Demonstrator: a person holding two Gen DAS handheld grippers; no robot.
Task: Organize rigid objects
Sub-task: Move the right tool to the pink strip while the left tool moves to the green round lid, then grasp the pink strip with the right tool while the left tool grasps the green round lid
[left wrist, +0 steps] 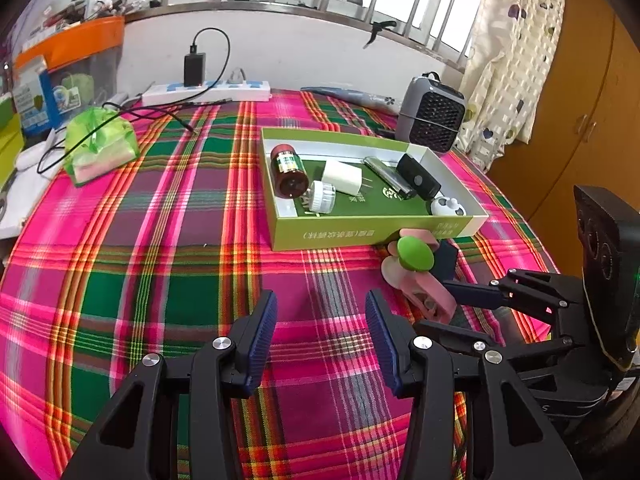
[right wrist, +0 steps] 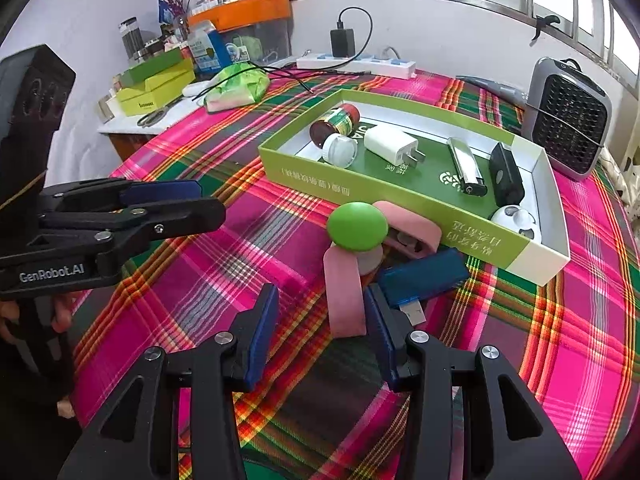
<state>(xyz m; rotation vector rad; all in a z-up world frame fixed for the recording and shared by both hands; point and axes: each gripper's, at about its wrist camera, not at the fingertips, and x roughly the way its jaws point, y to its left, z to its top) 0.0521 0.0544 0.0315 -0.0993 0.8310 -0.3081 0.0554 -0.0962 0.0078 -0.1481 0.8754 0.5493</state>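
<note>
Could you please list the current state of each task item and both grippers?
left gripper: open, empty, over cloth.
right gripper: open, pink fan's handle near its right finger.
pink fan: outside box.
blue USB stick: outside box.
green box: open.
brown bottle: lying down, capped.

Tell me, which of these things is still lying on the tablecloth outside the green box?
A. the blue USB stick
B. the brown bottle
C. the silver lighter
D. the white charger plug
A: the blue USB stick lies on the plaid cloth beside the pink and green fan, in front of the green box, which holds the other three.
</note>
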